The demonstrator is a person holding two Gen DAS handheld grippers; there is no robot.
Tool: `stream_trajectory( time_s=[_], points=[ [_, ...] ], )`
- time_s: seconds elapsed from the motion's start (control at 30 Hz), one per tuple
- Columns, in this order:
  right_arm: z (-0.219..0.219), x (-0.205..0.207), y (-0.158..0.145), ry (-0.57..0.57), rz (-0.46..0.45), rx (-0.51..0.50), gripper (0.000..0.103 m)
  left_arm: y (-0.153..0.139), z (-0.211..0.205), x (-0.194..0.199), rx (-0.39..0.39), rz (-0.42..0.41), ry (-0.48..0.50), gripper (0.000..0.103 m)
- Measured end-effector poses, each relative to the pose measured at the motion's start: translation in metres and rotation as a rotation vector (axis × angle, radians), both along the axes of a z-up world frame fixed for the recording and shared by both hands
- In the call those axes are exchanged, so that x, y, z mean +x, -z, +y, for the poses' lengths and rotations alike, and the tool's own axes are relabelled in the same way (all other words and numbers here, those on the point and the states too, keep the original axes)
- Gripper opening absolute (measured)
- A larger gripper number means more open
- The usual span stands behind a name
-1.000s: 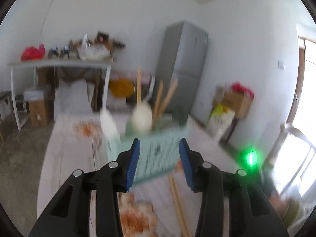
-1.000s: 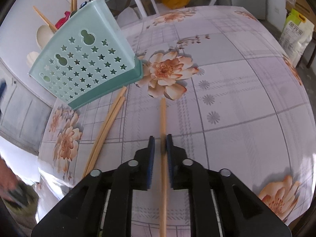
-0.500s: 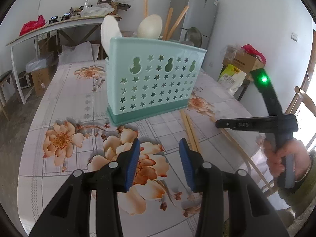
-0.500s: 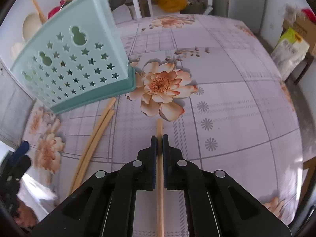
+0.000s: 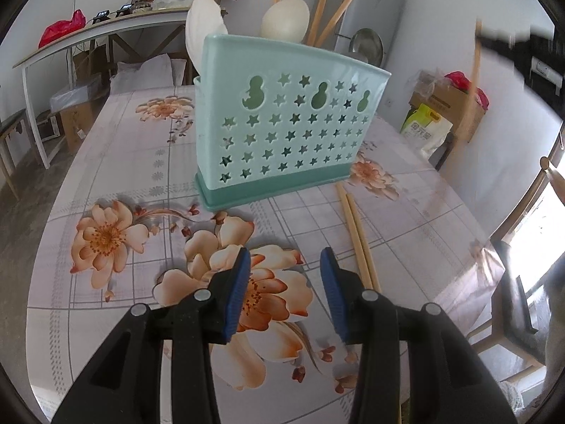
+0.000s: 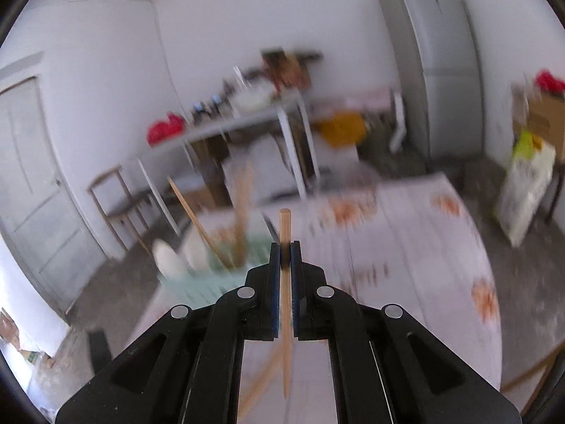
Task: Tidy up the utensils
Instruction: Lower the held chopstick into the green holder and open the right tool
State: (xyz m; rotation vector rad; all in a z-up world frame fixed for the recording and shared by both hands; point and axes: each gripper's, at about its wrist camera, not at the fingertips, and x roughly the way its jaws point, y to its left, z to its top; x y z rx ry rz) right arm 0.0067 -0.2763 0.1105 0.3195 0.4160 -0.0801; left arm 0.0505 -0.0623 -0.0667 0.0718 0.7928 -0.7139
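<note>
A teal star-perforated utensil holder [image 5: 293, 130] stands upright on the flowered tablecloth [image 5: 141, 162], with two white spoons [image 5: 286, 17] and several wooden chopsticks [image 5: 332, 17] sticking out of it. My left gripper [image 5: 283, 252] hovers open and empty over the cloth, short of the holder. Two loose chopsticks [image 5: 356, 233] lie to its right. My right gripper [image 6: 285, 247] is shut on one wooden chopstick [image 6: 284, 226], held in the air above the blurred holder [image 6: 197, 282]. The left wrist view shows that gripper blurred at top right [image 5: 501, 40], the held chopstick [image 5: 473, 88] hanging below it.
A grey fridge [image 5: 370, 10] and a cluttered white side table [image 5: 88, 39] stand behind the table. Cardboard boxes [image 5: 445, 102] and a yellow-green bag [image 5: 423, 130] sit on the floor at right. A wooden chair [image 5: 508, 304] stands by the table's right edge.
My right gripper closed on the chopstick and raised it off the table, and its view swung up toward the room. The left view tipped down, and the holder now stands clear ahead of its fingers.
</note>
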Motion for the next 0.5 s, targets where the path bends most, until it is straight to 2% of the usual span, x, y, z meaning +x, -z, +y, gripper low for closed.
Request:
stream_trajectory(
  time_s=[0.27,0.37,0.5],
  points=[
    [0.003,0.031,-0.065,-0.063,-0.169,-0.063,0.004,0.003,0.004,0.006,-0.006,0.026,-0.013,0.039],
    [-0.001,0.044,-0.078,-0.078,-0.205,-0.054,0.004,0.004,0.005,0.007,-0.008,0.031,-0.013,0.040],
    [-0.001,0.060,-0.082,-0.080,-0.218,-0.028,0.004,0.005,0.007,0.007,-0.012,0.036,-0.014,0.040]
  ],
)
